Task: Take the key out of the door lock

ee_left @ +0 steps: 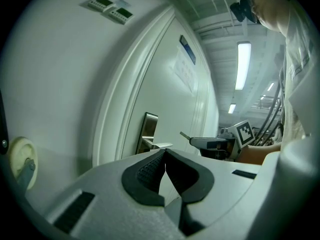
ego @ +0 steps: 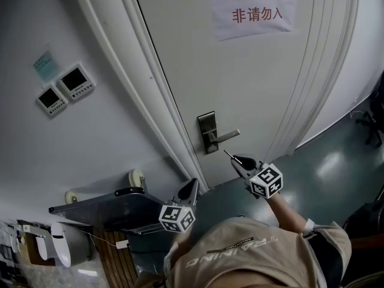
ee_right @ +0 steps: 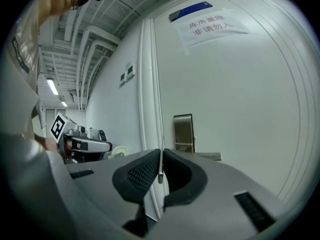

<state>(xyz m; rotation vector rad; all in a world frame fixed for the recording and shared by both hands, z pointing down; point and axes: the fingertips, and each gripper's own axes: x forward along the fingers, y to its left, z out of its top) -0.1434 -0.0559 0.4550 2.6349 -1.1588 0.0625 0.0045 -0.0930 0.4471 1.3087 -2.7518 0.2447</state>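
Operator wears a beige short-sleeve T-shirt (ego: 240, 257) with white lettering (ego: 240, 243) across it. Left tool (ego: 193, 182) and right tool (ego: 235, 159) have grey moulded shells, black cross-hatched pads (ee_right: 142, 176) and black rectangular slots (ee_right: 255, 211) on top. Each carries a white cube (ego: 266, 180) of black square markers.

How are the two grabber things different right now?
The right gripper pinches a thin metal key between its pads; the left gripper is closed on nothing. In the head view, the right gripper is close to the door handle, while the left gripper is lower in the picture and farther from the handle. Both are shut and point toward the door.
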